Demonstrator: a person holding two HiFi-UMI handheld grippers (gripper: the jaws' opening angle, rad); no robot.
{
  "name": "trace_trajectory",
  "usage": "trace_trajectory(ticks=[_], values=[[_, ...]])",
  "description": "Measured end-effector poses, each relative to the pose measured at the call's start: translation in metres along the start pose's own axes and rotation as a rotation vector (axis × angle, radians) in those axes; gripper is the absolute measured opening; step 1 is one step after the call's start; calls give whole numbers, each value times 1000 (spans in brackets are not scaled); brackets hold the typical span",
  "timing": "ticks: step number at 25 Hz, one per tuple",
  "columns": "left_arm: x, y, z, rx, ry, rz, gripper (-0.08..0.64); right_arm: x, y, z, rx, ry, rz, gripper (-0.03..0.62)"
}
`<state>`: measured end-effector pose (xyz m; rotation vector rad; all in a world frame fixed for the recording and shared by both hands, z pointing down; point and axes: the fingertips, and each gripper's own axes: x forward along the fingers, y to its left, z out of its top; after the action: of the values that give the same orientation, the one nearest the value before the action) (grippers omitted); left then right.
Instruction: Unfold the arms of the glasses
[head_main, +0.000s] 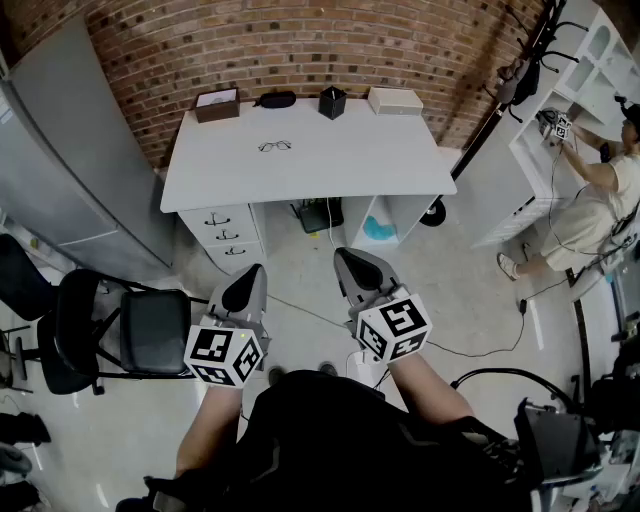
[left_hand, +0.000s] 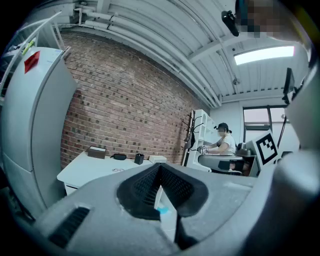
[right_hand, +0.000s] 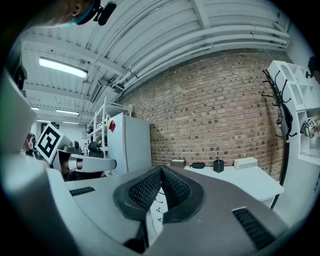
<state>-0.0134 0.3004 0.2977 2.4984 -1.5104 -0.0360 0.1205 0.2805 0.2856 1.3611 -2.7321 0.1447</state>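
Brick wall (head_main: 300, 40), white desk (head_main: 330, 170)

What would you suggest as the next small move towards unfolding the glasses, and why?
Probably step up to the white desk and carry both grippers toward the thin dark-framed glasses. They lie untouched on the desktop, well ahead of the left gripper and right gripper, both of which are shut and empty.

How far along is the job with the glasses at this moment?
Nothing looks done: the glasses lie on the white desk, too small to show their arms. The left gripper and right gripper are shut and empty, away from the desk. Reaching and unfolding remain.
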Motion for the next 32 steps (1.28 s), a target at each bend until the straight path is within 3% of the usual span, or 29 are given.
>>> trace_trajectory(ticks=[13,22,32], values=[[0,4,5,22,-15,27,8,6,-4,3,13,-7,4,9],[-5,19,3,-4,-25,37,8,19,4,-2,12,-4,12,9],[-11,44,12,-10,-52,5,8,40,19,3,-20,10,-3,9]])
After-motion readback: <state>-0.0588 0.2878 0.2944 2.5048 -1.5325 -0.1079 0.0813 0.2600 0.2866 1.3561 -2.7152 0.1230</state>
